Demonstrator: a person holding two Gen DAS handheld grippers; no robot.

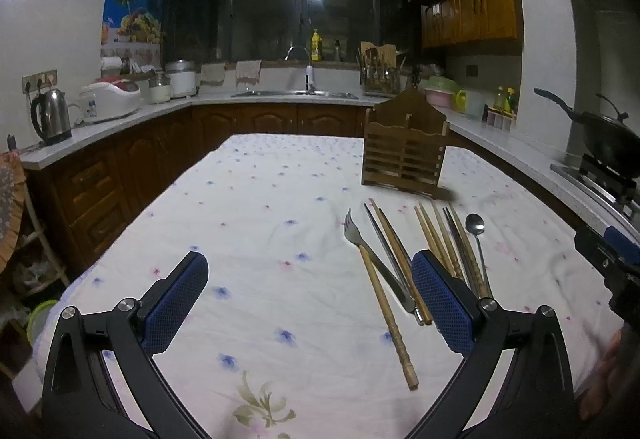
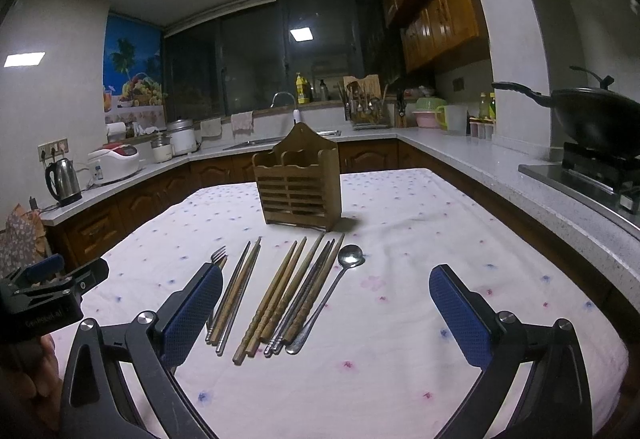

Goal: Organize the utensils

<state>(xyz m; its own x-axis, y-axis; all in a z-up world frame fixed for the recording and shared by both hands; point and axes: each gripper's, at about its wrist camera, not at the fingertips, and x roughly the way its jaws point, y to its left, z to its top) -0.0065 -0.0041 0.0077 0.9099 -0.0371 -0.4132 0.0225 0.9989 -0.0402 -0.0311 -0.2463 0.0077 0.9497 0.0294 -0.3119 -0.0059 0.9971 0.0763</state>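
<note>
A table covered by a white floral cloth (image 2: 400, 239) was shown in a dim kitchen, with a slatted wooden utensil holder (image 2: 298, 191) standing upright toward the far end, its two top compartments apparently empty. Just in front of it, a loose row of utensils was laid flat on the cloth, handles toward the camera: a metal fork (image 1: 354, 235) with a long wooden handle at the left, then a metal and wood pair of chopsticks (image 2: 236, 299), then a larger bundle of wooden and dark chopsticks (image 2: 288, 295) touching one another, and a slim metal spoon (image 2: 350, 255) at the right. The left gripper (image 1: 310, 297) was seen spread wide and empty, low over the cloth, its right pad over the chopsticks' near ends. The right gripper (image 2: 326, 313) was likewise held wide apart with nothing between its blue pads (image 2: 456, 319), the utensil row lying between the jaws. All the pieces were judged light and rigid. The steel ones were likely to be slippery, and the thin sticks likely to roll or scatter. A pinch across the thicker handle ends was judged best, a few sticks at a time.
</note>
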